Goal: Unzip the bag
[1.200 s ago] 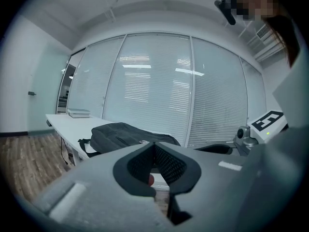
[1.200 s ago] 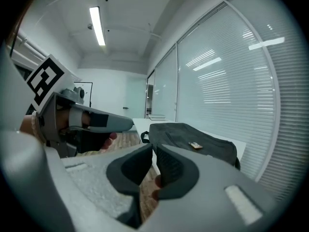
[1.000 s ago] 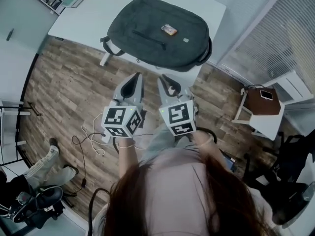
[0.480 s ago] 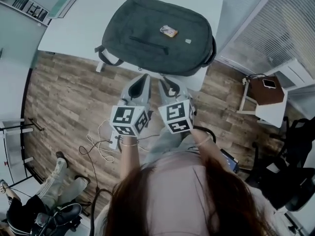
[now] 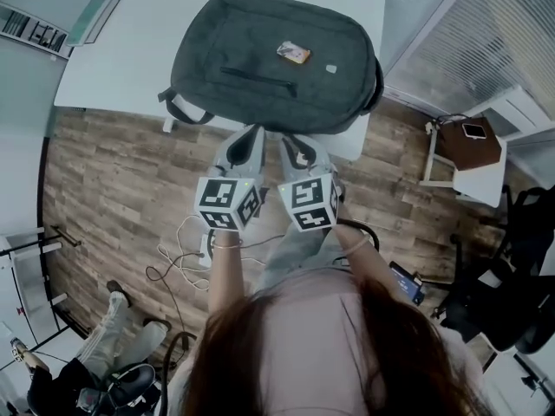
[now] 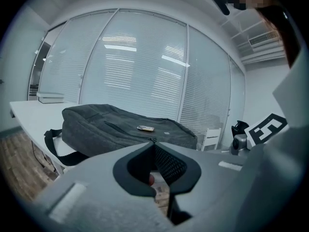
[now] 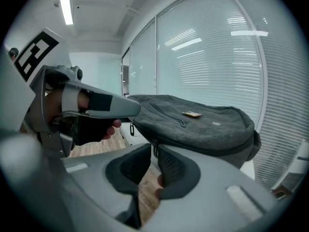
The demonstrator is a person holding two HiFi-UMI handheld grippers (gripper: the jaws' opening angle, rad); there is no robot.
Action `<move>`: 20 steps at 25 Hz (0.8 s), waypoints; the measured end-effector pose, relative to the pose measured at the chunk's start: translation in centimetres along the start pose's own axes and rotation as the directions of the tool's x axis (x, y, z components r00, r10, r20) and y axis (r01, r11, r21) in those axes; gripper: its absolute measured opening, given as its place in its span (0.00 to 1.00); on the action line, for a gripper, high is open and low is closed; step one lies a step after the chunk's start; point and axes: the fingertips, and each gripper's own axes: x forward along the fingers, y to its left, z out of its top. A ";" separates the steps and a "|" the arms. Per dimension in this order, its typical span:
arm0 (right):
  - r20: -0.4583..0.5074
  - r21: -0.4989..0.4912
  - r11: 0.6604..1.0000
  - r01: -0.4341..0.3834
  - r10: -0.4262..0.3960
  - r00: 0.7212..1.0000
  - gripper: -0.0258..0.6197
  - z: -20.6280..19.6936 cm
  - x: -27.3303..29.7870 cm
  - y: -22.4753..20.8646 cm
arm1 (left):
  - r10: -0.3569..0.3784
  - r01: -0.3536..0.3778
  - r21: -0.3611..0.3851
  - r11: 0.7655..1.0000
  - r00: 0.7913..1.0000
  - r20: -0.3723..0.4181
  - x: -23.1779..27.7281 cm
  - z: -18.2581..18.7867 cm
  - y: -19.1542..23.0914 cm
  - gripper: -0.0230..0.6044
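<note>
Bag (image 5: 273, 55) first: where does it lie? — Ana

It lies flat on the white table (image 5: 121, 59), zipped, and its near side reaches the table's near edge. Both grippers are in front of that edge and touch nothing. — Ben

And the jaws? — Ana

On the left gripper (image 5: 251, 133) the tips meet, with nothing between them. On the right gripper (image 5: 290, 141) the jaws are almost together, only a thin slit, also empty. — Ben

What can go wrong, in your opinion? — Ana

I see three risks. Nothing holds the bag, so I think a pull on the slider with one gripper would drag the whole bag toward the edge. The small orange tag (image 5: 295, 53) on top could then slide off. Also there are two zippers, and the pocket zipper (image 5: 256, 74) on top is easy to take by mistake. And with jaws this narrow, a gripper would only push the pull away instead of taking it. — Ben

Which view helps most? — Ana

The head view gives the whole layout, and also the loose cables (image 5: 178, 250) on the floor near the person, but no pull can be made out there. The right gripper view shows the main zipper's pull (image 7: 155, 148) hanging on the bag's near side, directly ahead of its jaws. The left gripper view shows mostly the bag's top. — Ben
</note>
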 end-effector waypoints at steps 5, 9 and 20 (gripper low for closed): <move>0.003 0.027 0.999 0.044 -0.044 0.999 0.12 -0.2 0.3 -0.1 | -0.032 0.032 -0.013 0.999 0.999 -0.028 1.0 -0.9 0.6 0.05; 0.008 0.056 0.997 0.062 -0.062 0.998 0.12 -0.2 0.6 -0.1 | -0.049 0.048 -0.018 0.999 0.998 -0.049 1.9 -1.6 1.2 0.05; -0.012 0.103 0.987 0.126 -0.126 0.992 0.12 -0.4 1.6 -0.5 | -0.115 0.097 -0.124 0.988 0.982 -0.149 3.4 -3.0 2.1 0.05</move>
